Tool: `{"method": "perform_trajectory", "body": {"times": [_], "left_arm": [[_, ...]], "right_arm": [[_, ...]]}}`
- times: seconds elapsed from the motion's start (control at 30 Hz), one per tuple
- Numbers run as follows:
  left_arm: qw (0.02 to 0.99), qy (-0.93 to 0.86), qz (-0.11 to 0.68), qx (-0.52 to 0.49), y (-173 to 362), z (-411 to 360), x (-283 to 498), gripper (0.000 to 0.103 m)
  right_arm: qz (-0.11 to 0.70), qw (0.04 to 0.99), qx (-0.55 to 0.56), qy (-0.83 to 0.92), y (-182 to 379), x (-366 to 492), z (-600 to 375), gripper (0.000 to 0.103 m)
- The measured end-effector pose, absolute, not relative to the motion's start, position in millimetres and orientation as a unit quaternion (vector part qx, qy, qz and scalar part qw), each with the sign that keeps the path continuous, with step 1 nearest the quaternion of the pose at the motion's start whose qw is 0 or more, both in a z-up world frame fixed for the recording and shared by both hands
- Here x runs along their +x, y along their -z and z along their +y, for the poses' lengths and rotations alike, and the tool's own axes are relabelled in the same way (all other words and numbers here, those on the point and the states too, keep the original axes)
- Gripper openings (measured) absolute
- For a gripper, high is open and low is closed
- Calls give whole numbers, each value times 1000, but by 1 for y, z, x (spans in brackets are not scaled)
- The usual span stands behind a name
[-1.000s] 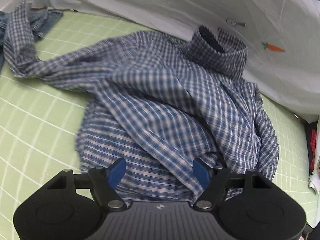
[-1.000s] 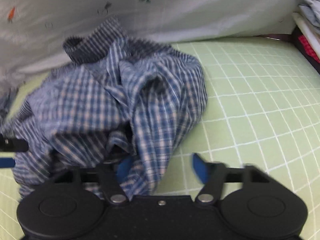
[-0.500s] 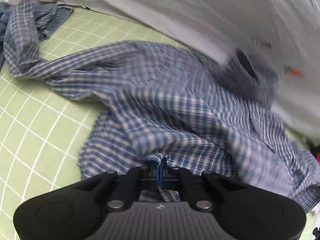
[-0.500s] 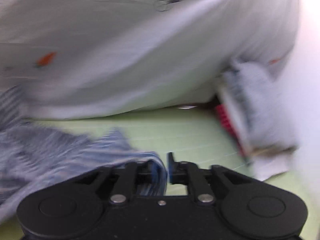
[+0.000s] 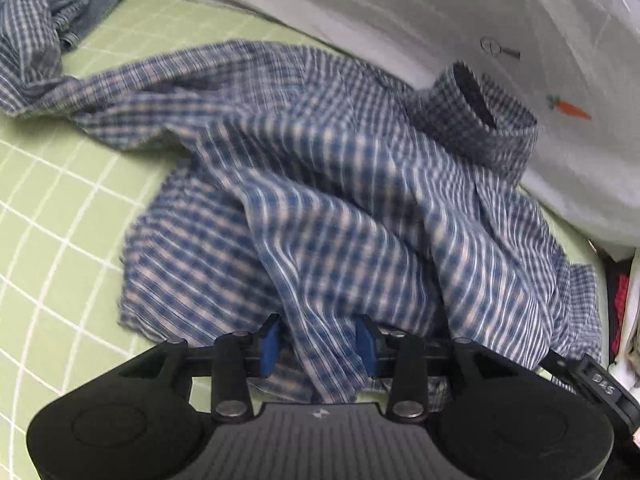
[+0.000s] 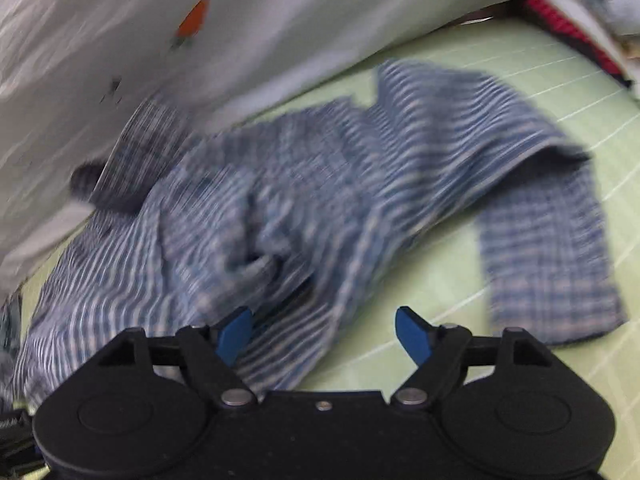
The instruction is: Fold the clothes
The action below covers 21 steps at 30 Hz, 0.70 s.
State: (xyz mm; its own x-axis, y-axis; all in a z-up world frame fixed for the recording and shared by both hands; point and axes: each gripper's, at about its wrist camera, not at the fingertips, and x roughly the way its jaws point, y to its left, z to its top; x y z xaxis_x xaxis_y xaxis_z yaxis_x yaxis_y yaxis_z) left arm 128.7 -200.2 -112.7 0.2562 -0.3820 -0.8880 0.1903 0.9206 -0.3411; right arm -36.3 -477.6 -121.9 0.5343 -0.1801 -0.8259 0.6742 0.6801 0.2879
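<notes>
The blue checked shirt lies crumpled in a heap on the green grid mat, its collar standing up at the far side, right against the white printed cloth that rises behind the mat. One sleeve trails away from the heap toward the far left of the mat, ending beside a piece of denim. In the right wrist view (quite blurred) another sleeve stretches flat on the mat to the right of the heap.

The left gripper is at the near edge of the shirt; its jaws stand partly apart with a ridge of shirt fabric running between the blue pads, though whether they press on it I cannot tell. The right gripper sits at the near right edge of the heap, jaws wide apart, the left pad just at the cloth and the right one over bare mat.
</notes>
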Motion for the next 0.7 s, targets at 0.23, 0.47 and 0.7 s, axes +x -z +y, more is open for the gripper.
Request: {"method": "perform_trajectory", "body": {"times": [0.23, 0.47, 0.7], "left_arm": [[796, 192, 569, -75, 99, -190, 120, 2], [835, 189, 512, -75, 22, -135, 98, 1], [863, 130, 483, -72, 19, -127, 141, 5]], "right_arm": [[426, 853, 237, 189, 127, -29, -464, 1], [327, 894, 212, 219, 35, -105, -491, 0], [262, 911, 184, 262, 4, -79, -543, 3]]}}
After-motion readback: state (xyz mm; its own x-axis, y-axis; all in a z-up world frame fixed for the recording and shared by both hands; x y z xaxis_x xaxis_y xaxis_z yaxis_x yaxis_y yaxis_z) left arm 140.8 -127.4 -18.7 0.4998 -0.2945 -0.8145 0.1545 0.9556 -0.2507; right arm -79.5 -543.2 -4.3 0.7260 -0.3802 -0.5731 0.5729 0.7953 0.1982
